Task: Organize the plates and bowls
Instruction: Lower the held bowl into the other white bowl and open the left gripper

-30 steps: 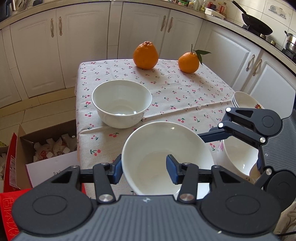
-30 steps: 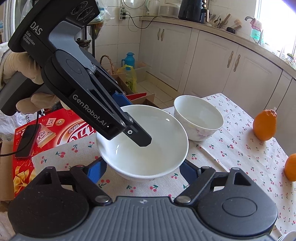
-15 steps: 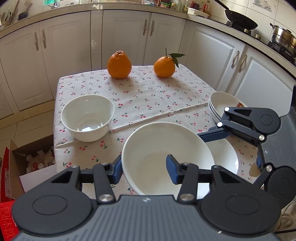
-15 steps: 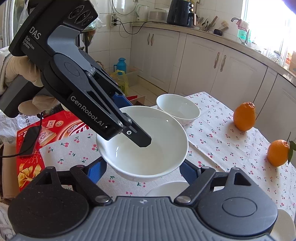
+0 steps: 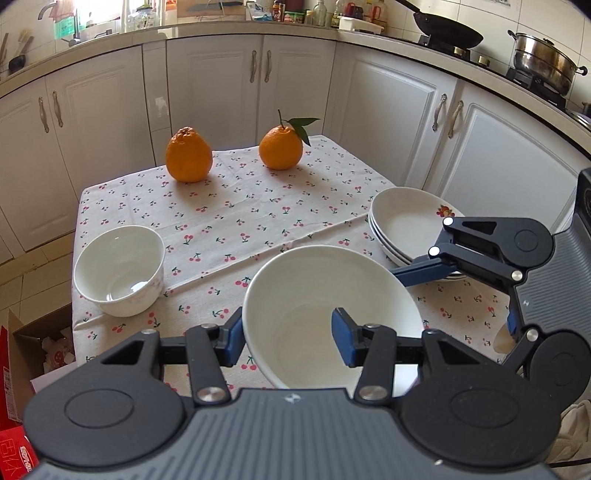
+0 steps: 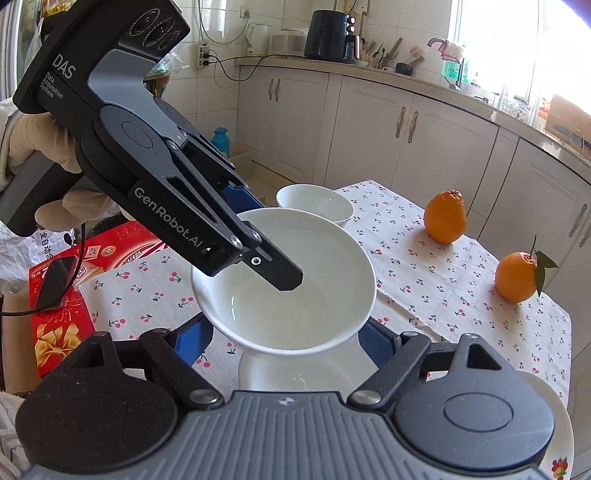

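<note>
Carried across the cherry-print table [image 5: 258, 221] since a second ago, the big bowl [image 6: 291, 288] sits mouth-up in both my grips: left gripper [image 5: 288, 332], marked "DAS" and "GenRobot.AI", pinches its rim; right gripper [image 6: 288, 336] spans its sides, above a plate [image 6: 266, 373].

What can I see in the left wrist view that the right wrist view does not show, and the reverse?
Only the left wrist view shows the black wok and the steel pot on the stove. Only the right wrist view shows the blue flask on the floor and a plate under the big bowl. Both show the big bowl, the small bowl and two oranges.
</note>
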The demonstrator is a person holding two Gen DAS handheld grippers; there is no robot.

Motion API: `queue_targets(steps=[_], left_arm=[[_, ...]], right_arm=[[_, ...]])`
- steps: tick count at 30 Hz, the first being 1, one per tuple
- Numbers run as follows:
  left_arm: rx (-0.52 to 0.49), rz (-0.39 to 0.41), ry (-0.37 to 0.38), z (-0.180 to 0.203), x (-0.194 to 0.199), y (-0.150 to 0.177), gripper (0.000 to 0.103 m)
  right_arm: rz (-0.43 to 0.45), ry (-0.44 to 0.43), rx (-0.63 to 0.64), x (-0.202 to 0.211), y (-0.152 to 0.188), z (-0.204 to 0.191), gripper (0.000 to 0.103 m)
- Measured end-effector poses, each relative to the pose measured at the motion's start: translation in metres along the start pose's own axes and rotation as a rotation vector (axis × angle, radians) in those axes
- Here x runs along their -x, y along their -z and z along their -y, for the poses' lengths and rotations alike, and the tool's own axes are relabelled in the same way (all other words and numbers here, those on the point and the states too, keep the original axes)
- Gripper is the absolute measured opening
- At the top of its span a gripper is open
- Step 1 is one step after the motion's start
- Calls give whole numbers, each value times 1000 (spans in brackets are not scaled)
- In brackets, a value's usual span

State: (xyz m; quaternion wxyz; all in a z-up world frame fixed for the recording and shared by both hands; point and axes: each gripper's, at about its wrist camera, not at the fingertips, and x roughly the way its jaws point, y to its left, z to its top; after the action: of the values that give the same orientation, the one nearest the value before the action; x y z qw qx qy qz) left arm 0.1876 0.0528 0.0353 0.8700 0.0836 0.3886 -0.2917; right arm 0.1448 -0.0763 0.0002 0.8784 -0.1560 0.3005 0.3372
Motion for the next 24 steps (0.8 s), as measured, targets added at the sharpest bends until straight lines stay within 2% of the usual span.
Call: queue_targets(steps=[5, 16, 24], left_arm=[[-6, -8, 21, 9, -10, -3, 47], [5, -38, 95, 22, -40, 3, 47], [26, -44, 103, 18, -48, 4, 47]], right_arm=[[-3, 20, -8, 10, 7, 5, 89], [-65, 41, -44, 14, 29, 18, 89], [-86, 35, -63, 8, 32, 22, 89]])
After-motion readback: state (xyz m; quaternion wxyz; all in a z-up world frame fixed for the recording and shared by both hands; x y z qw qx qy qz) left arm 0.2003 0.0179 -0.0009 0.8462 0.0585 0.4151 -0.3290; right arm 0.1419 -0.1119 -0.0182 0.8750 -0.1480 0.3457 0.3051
